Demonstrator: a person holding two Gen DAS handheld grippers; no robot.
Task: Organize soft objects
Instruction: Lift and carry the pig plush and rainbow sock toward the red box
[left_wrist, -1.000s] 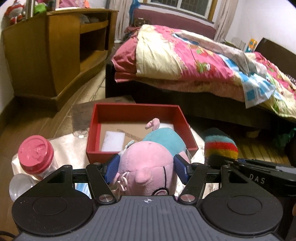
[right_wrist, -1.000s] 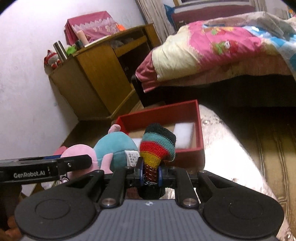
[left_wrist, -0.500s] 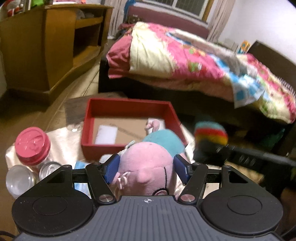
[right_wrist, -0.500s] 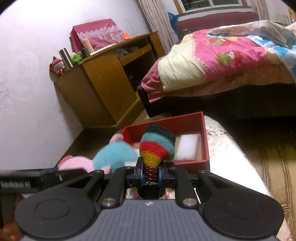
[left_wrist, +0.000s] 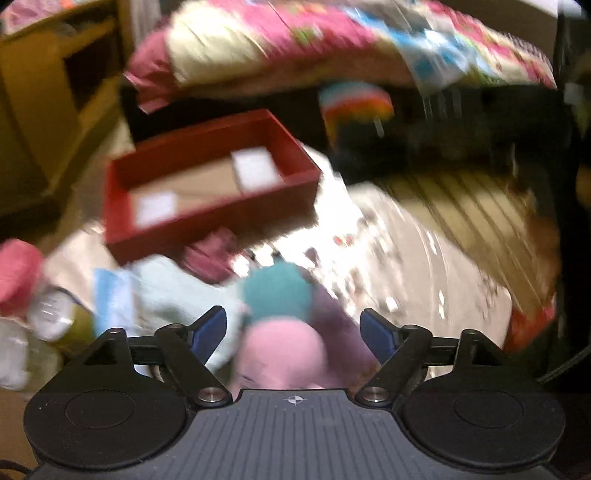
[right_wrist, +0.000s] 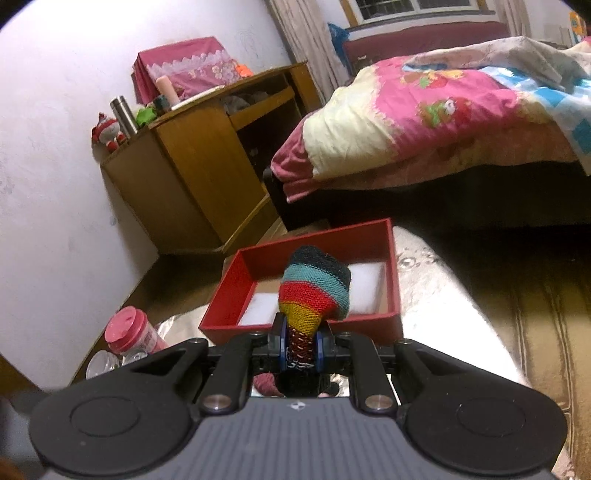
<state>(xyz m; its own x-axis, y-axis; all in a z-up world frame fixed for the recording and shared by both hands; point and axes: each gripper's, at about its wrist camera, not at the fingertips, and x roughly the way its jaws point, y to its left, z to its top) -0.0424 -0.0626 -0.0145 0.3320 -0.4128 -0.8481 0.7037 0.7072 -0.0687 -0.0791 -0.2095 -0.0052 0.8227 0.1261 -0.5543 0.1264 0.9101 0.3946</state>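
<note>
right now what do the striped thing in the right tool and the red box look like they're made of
Striped sock: knitted yarn, matte; rows of stitches show across its colour bands. Red box: probably card or paperboard, matte red walls, thin straight edges, brown board floor; not certain.

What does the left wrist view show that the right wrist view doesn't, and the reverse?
Left wrist only: the open left gripper with the pink plush between its blue pads, untouched, and a maroon cloth; the frame is blurred. Right wrist only: the right gripper shut on the striped sock, and the steel flask on the cabinet. Both: the red box, the pink-lidded jar, the bed.
</note>
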